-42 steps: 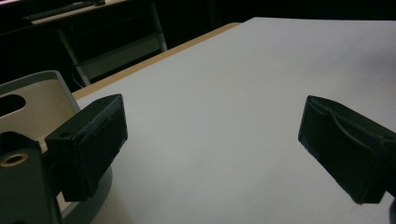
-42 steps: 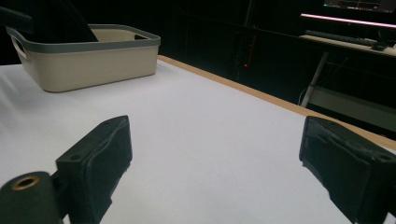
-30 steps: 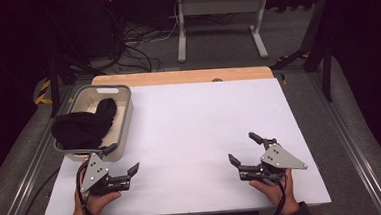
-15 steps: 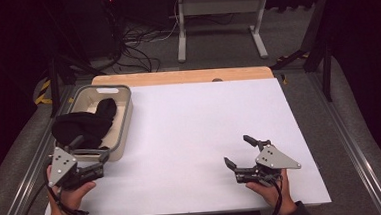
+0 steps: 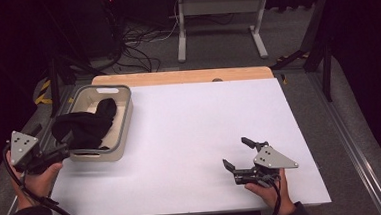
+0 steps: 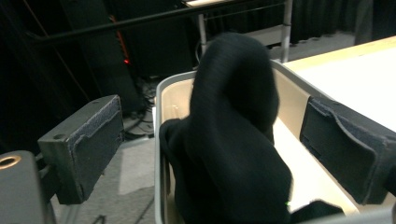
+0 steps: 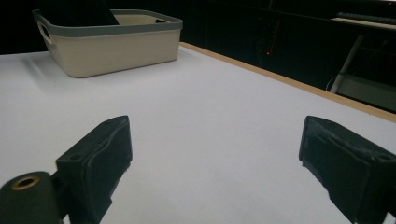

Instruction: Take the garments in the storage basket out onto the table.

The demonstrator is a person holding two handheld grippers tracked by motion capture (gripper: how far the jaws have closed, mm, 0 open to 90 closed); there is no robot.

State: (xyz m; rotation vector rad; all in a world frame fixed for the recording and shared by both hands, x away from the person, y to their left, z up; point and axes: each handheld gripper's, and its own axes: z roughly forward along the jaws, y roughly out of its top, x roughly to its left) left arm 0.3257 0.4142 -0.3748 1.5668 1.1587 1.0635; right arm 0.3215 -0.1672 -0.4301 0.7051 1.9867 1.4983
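We lined up on the black cloth [image 6: 233, 140].
Our left gripper [image 6: 212, 144] gaped at the bin [image 5: 124, 122], counter's left edge; right gripper [image 5: 238, 160] gaped too.

basket [image 5: 122, 122] at desk [image 5: 190, 137] rear left; cloth [image 5: 82, 128] in it, draped over its left rim.

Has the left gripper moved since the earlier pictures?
Yes. The left gripper has swung left, from in front of the basket to its left side, off the table edge.

no readable text, label, brand, number or sign anywhere on table, bin or cloth
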